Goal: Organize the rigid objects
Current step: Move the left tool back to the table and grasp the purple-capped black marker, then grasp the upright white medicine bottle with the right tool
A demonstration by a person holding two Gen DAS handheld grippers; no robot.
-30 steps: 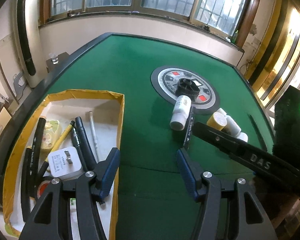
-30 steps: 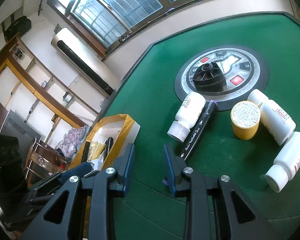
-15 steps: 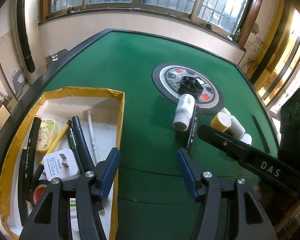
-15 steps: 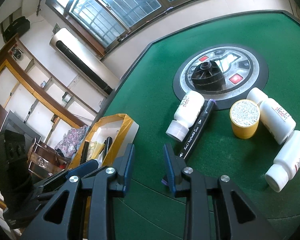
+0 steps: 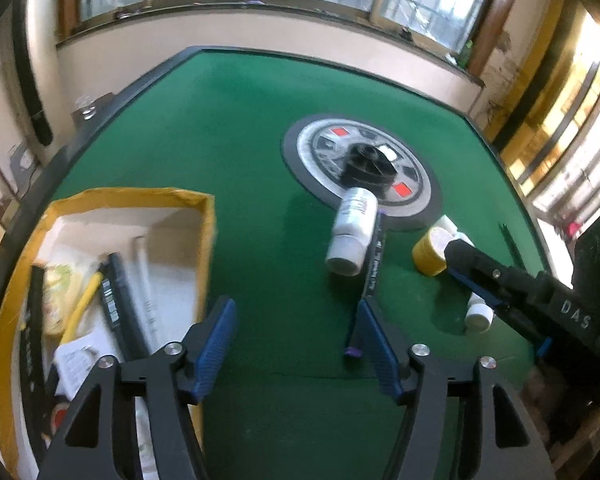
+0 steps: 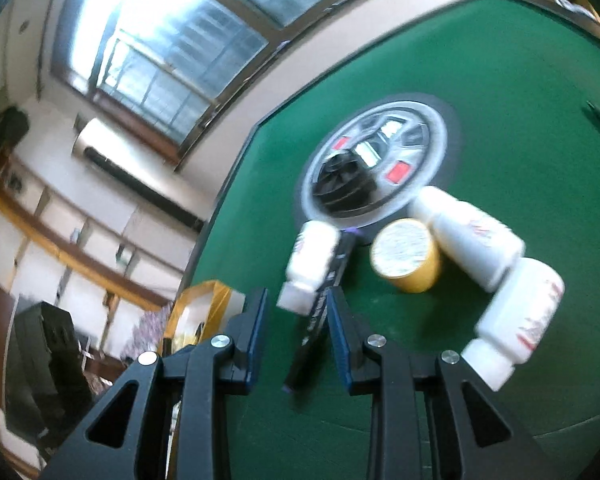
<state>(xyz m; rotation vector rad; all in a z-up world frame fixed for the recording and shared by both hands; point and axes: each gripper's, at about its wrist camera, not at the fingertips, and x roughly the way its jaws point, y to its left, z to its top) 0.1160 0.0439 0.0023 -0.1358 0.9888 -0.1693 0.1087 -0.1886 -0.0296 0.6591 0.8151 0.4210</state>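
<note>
Progress, as judged from present positions: partly done. The yellow-edged box, off the left jaw of the left gripper, already holds several items (dark pens, a white plug, a pale rod among them); blur prevents a full count.

Outstanding on the green bench: a black marker, a white bottle lying just beside it, a yellow canister, and two further white bottles off the right jaw of the right gripper; five items left to box, by this reckoning.

Right gripper: jaws released, parted either side of the marker, which lies lengthwise between them; whether either pad touches it cannot be told from the blurred view; nothing grasped as yet. The first bottle's cap sits just ahead of the gap, close enough to be knocked on closing.

Left gripper: jaws released and wide, holding nothing; the marker's purple end lies just by its right jaw, the box wall by its left.
</note>
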